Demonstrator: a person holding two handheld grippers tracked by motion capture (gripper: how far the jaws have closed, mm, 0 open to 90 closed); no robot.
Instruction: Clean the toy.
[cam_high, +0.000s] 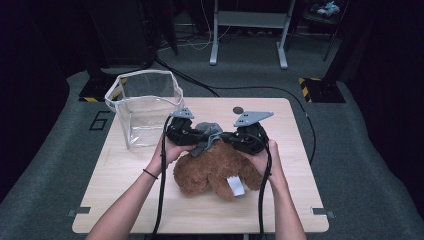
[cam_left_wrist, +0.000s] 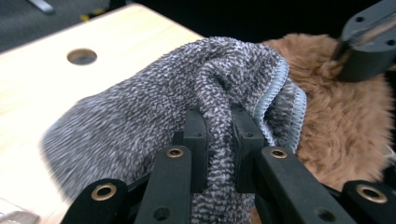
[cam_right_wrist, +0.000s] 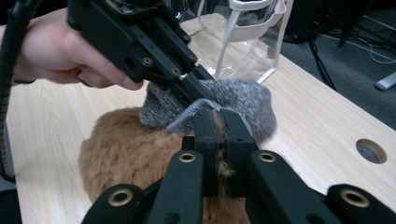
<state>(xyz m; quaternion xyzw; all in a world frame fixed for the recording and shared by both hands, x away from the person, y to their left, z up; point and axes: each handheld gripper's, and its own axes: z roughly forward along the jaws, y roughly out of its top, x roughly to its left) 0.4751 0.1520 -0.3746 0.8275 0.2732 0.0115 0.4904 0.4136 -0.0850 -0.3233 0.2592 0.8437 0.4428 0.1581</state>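
The brown plush toy (cam_high: 215, 170) lies in middle of the table (cam_high: 120, 190), near the person. Left gripper (cam_left_wrist: 219, 140) is clenched on the grey sock (cam_left_wrist: 154, 107), right gripper (cam_right_wrist: 222, 140) pinches the toy's fur w/ jaws closed, probably to keep it steady while the sock is pulled.

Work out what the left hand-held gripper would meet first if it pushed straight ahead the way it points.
Probably the brown plush toy. The left hand-held gripper, shut on the grey sock, points toward its fur just beyond; depth is unclear.
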